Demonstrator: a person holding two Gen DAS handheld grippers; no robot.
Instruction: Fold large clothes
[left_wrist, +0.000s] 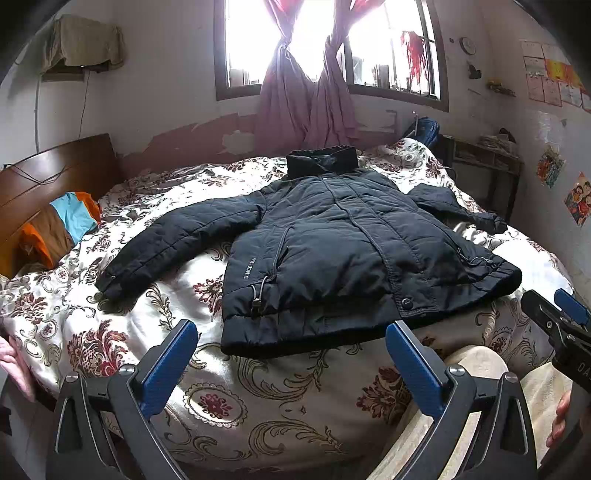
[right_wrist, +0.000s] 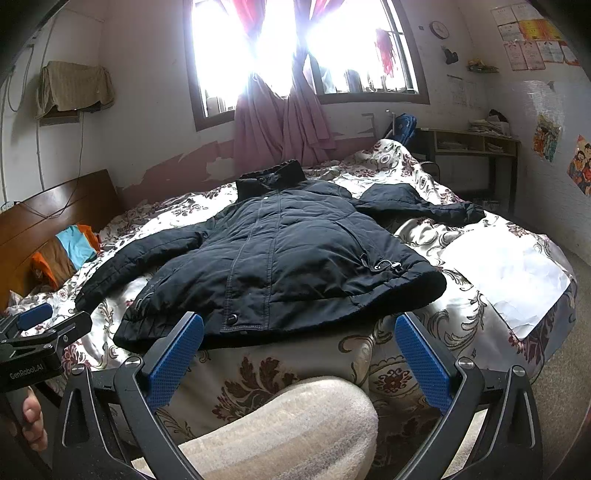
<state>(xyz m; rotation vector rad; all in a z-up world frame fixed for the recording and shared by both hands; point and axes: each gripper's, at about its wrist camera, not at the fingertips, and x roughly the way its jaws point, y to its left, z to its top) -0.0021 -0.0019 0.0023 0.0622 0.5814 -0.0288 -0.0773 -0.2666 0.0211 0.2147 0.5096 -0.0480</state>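
Left wrist view: bed (left_wrist: 110, 332) carries a black jacket (left_wrist: 351, 251) spread flat, front up, printed "SINCE 19", last digits seemingly unreadable; left hand-held gripper (left_wrist: 291, 358) and right hand-held gripper (right_wrist: 299, 354) both released, near its hem

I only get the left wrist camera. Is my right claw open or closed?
Observer: Open. In the right wrist view, the right claw has its blue pads wide apart, holding nothing.
Child: What's that bright blob to the right of the jacket?
Observer: A crinkled white sheet lying on the bedspread, apart from the jacket.
Child: Any writing on my left claw?
Observer: Yes, the left claw reads GenRobot.AI on its body.
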